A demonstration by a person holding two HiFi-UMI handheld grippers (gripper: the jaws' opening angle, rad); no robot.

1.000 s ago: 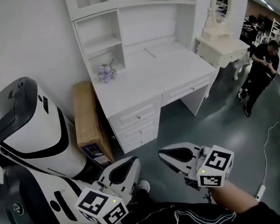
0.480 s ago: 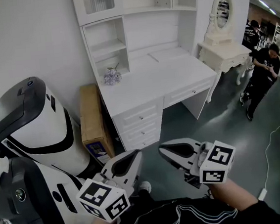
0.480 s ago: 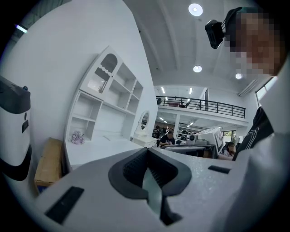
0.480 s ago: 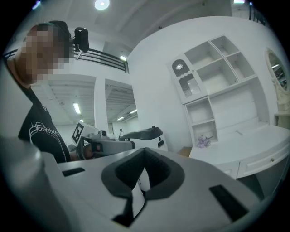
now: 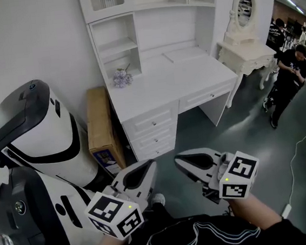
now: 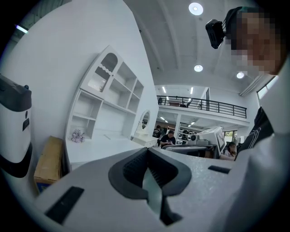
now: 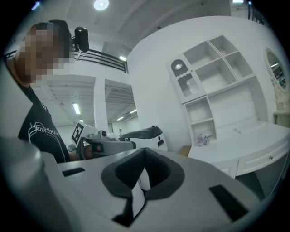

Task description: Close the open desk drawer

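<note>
The white desk [image 5: 170, 82] with its shelf hutch stands ahead of me across the grey floor. Its stack of three drawers [image 5: 152, 122] is at the left, and one wide drawer [image 5: 210, 94] sits under the top at the right. From here I cannot tell which drawer front stands out. My left gripper [image 5: 151, 166] and right gripper [image 5: 177, 158] hang side by side low in the head view, well short of the desk. Both are shut with nothing in them. The left gripper [image 6: 147, 152] and right gripper [image 7: 145, 152] views show their jaws pressed together and the desk [image 7: 253, 136] far off.
A large white and black machine [image 5: 40, 136] fills the left side. A cardboard box [image 5: 100, 130] leans between it and the desk. Purple flowers [image 5: 119, 79] lie on the desk top. A vanity table with mirror [image 5: 246, 49] and a person in black [image 5: 289, 77] are at the right.
Both grippers have risen a little in front of me and stay shut. The head view has shifted slightly, bringing more of the hutch shelves into frame.
</note>
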